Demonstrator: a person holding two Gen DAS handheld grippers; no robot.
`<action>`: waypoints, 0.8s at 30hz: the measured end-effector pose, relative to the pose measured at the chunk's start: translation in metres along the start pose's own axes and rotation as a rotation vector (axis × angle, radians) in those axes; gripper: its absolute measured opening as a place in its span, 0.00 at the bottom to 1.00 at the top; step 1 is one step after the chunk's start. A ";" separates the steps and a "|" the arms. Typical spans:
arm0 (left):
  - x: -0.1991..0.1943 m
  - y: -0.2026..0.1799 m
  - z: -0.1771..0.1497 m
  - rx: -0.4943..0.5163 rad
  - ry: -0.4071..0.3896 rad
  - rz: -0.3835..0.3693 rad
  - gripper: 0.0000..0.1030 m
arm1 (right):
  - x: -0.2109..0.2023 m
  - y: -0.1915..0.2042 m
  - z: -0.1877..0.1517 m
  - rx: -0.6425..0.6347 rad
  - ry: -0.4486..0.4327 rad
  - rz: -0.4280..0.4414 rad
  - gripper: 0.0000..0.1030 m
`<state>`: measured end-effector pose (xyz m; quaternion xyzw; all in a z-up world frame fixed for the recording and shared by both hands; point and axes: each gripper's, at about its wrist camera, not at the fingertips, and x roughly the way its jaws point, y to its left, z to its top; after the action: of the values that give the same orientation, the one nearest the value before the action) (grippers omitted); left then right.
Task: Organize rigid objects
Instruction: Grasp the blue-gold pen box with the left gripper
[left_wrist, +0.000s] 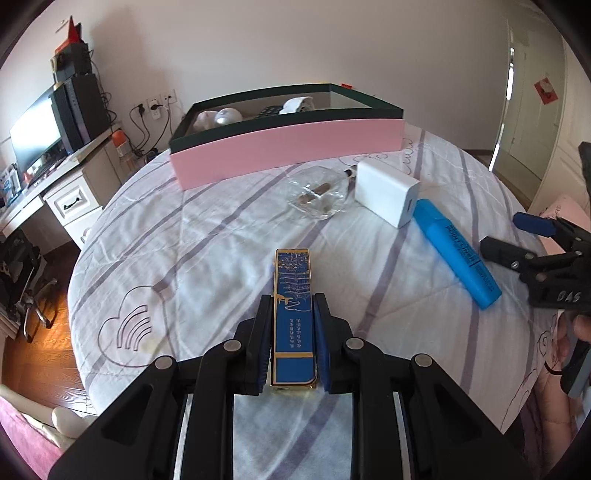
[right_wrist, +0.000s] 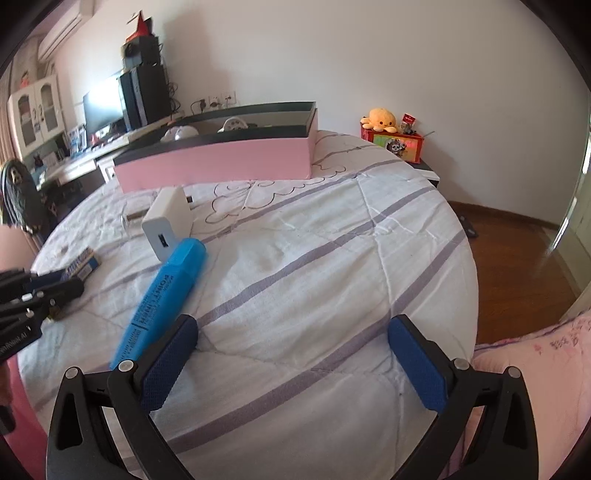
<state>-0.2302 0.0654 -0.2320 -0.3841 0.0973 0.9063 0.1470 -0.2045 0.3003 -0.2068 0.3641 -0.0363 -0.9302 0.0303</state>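
Observation:
My left gripper (left_wrist: 291, 332) is shut on a long blue and gold box (left_wrist: 293, 295) that lies on the bed, pointing away from me. My right gripper (right_wrist: 291, 354) is open and empty, low over the bedspread; it also shows at the right edge of the left wrist view (left_wrist: 517, 236). A big blue highlighter (right_wrist: 162, 299) lies just left of its left finger, also seen in the left wrist view (left_wrist: 454, 251). A white charger block (left_wrist: 388, 192) and a clear glass dish (left_wrist: 317, 195) lie beyond. A pink open storage box (left_wrist: 288, 144) with several items inside stands at the far side.
The bedspread (right_wrist: 332, 258) is white with purple stripes. A desk with monitor and speakers (left_wrist: 55, 125) stands far left. A nightstand with a plush toy (right_wrist: 391, 136) is at the back right. Wooden floor (right_wrist: 517, 258) lies to the right of the bed.

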 end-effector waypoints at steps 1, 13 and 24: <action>0.000 0.002 -0.001 -0.006 -0.001 -0.003 0.20 | -0.007 -0.001 0.002 0.033 -0.022 0.019 1.00; -0.002 0.008 -0.005 -0.035 -0.019 -0.025 0.23 | 0.008 0.066 0.009 -0.123 0.021 0.020 0.99; 0.000 0.010 -0.006 -0.046 -0.026 -0.042 0.22 | 0.012 0.054 0.003 -0.149 0.051 0.013 0.52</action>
<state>-0.2291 0.0543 -0.2353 -0.3777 0.0665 0.9099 0.1582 -0.2139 0.2453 -0.2082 0.3843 0.0314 -0.9204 0.0644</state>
